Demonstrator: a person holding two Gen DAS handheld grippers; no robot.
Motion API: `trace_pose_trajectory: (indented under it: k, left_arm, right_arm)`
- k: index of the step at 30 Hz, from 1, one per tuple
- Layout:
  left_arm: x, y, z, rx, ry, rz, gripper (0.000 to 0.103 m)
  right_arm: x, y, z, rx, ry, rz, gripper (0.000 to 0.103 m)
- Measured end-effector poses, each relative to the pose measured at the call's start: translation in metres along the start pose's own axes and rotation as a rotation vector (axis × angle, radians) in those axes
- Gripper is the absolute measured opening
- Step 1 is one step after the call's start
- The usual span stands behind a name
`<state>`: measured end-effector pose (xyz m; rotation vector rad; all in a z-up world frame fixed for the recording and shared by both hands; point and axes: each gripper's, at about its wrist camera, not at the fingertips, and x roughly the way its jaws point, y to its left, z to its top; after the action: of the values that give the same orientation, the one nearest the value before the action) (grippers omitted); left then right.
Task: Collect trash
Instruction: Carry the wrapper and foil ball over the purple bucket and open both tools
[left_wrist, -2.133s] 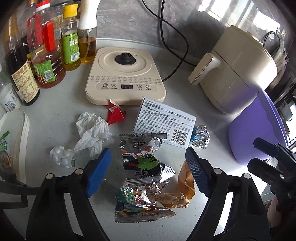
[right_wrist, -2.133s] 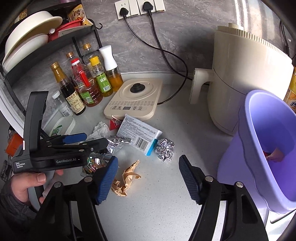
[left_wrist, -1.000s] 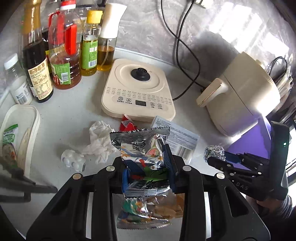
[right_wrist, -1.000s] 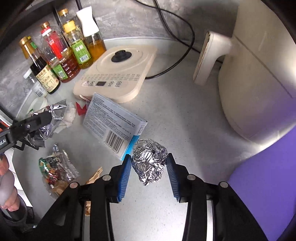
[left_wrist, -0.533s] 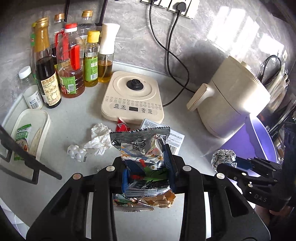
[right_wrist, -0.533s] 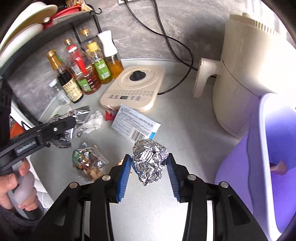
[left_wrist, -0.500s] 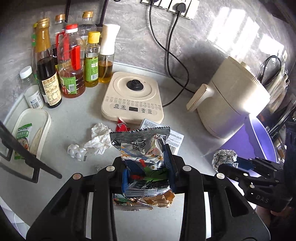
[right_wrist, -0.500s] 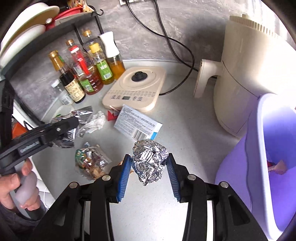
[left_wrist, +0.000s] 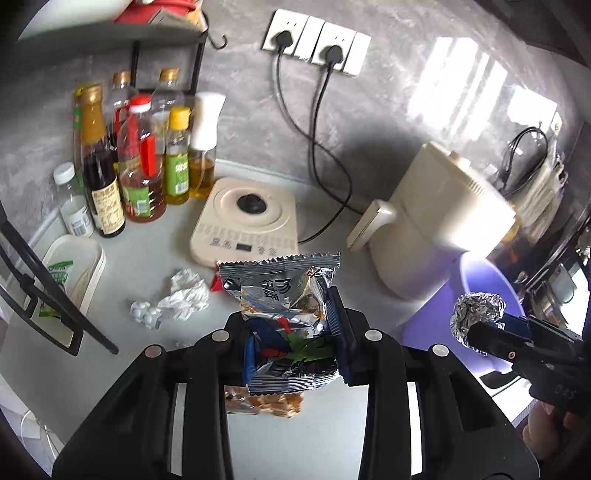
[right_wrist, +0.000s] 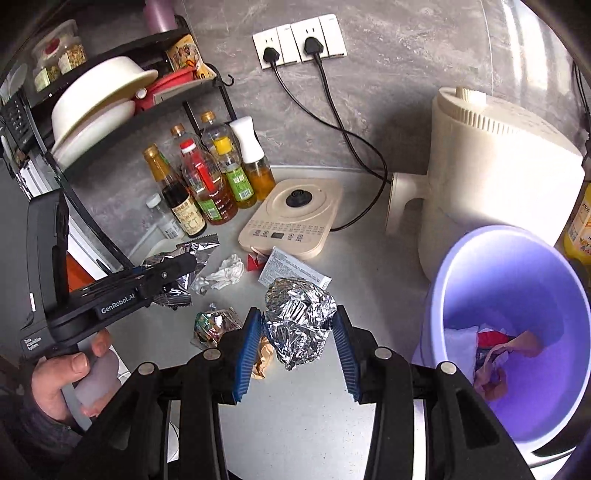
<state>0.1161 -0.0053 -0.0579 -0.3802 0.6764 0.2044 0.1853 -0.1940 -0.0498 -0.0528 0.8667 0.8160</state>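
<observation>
My left gripper is shut on a silver snack wrapper, held upright above the counter. My right gripper is shut on a crumpled foil ball, lifted off the counter to the left of the purple bin; that bin holds some trash. The foil ball also shows at the right of the left wrist view, over the bin. On the counter lie a crumpled white tissue, a white blister piece, a red scrap, a printed box, another snack wrapper and brown paper.
A cream hotplate base and a cream appliance stand at the back, with cords to wall sockets. Bottles cluster at the back left under a dish rack. A white tray sits at the left. A hand holds the left gripper.
Both grippers have risen with their loads and pulled back from the counter. The foil ball now hangs beside the bin's open top, and more of the wall and sockets shows.
</observation>
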Motion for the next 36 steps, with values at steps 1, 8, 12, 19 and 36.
trace_pose_trajectory:
  k: [1, 8, 12, 19, 36]
  left_arm:
    - [-0.002, -0.006, 0.001, 0.000, -0.010, -0.009, 0.033]
    - [0.005, -0.042, 0.000, 0.027, -0.009, -0.049, 0.033]
    - [0.011, -0.066, 0.000, 0.052, -0.008, -0.074, 0.033]
    - [0.021, -0.103, 0.000, 0.096, -0.008, -0.128, 0.033]
    - [0.035, -0.177, 0.006, 0.191, -0.019, -0.252, 0.033]
  right_arm:
    - [-0.007, -0.002, 0.002, 0.000, -0.014, -0.001, 0.040]
    - [-0.060, -0.032, 0.005, 0.034, -0.110, -0.026, 0.040]
    - [-0.076, -0.055, 0.003, 0.063, -0.127, -0.063, 0.040]
    - [-0.095, -0.096, -0.009, 0.128, -0.149, -0.131, 0.040]
    - [-0.131, -0.154, -0.035, 0.217, -0.212, -0.213, 0.067]
